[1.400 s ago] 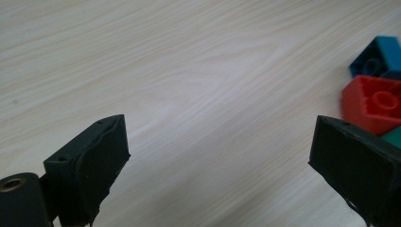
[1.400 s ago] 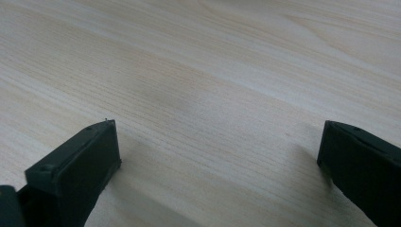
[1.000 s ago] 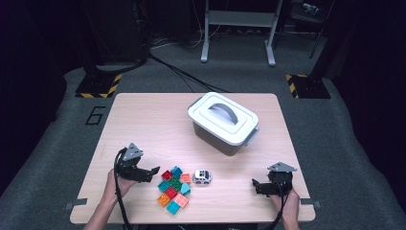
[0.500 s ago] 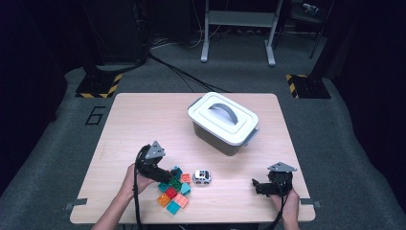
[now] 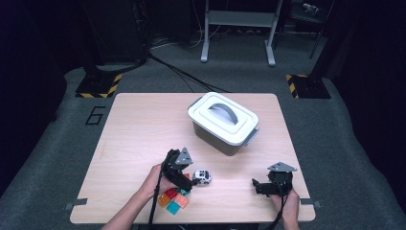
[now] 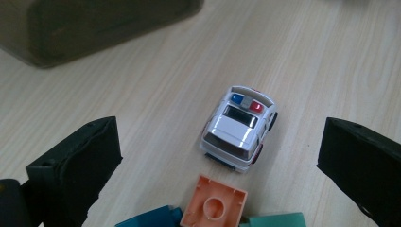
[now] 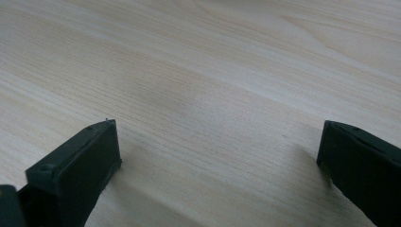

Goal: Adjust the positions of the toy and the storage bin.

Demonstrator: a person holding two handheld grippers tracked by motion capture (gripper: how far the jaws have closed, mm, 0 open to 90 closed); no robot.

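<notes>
A small white toy police car (image 5: 202,177) stands on the wooden table (image 5: 139,129) near the front edge. My left gripper (image 5: 189,185) hovers over a cluster of colourful blocks (image 5: 173,199), its tips right beside the car. In the left gripper view the car (image 6: 239,127) sits between the wide-open jaws with clear gaps on both sides, and an orange block (image 6: 215,205) lies just behind it. These jaws have just been opening. My right gripper (image 5: 256,186) rests at the front right, open, with bare wood between its jaws (image 7: 217,142).
A grey lidded storage box (image 5: 222,122) with a handle stands behind the car at the table's middle right; its dark wall (image 6: 94,23) appears in the left gripper view. Black cables and metal stand legs lie on the floor beyond the table.
My left gripper has travelled to the right, from the table's left side across the blocks up to the toy car. The right gripper has stayed put.
</notes>
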